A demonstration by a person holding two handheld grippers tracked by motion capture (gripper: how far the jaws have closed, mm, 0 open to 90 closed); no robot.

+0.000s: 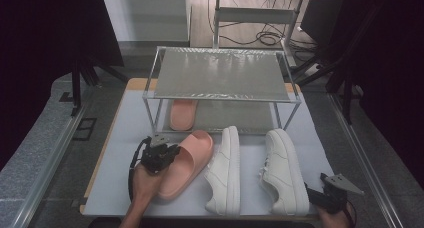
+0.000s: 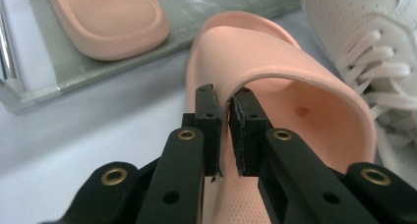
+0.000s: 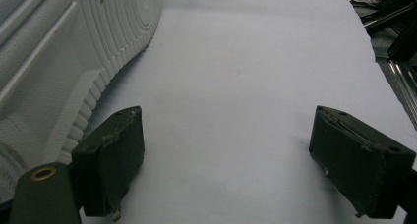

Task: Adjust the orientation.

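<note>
A pink slide sandal (image 1: 185, 163) lies on the white mat, toe pointing toward the rack. My left gripper (image 1: 170, 153) is at the sandal's left side. In the left gripper view my left gripper (image 2: 223, 94) is shut on the edge of the pink slide sandal's (image 2: 275, 62) strap, one pad on each face of it. A second pink slide (image 1: 182, 114) rests on the rack's lower shelf. Two white sneakers (image 1: 226, 170) (image 1: 284, 170) lie to the right. My right gripper (image 1: 320, 198) stands open by the right sneaker's heel, with bare mat between its jaws (image 3: 226, 130).
The two-tier metal rack (image 1: 220, 97) stands at the back of the white mat (image 1: 125, 123), its top shelf bare. The right sneaker's ribbed sole (image 3: 59, 52) is just left of my right gripper. Cables and black stands lie beyond the table.
</note>
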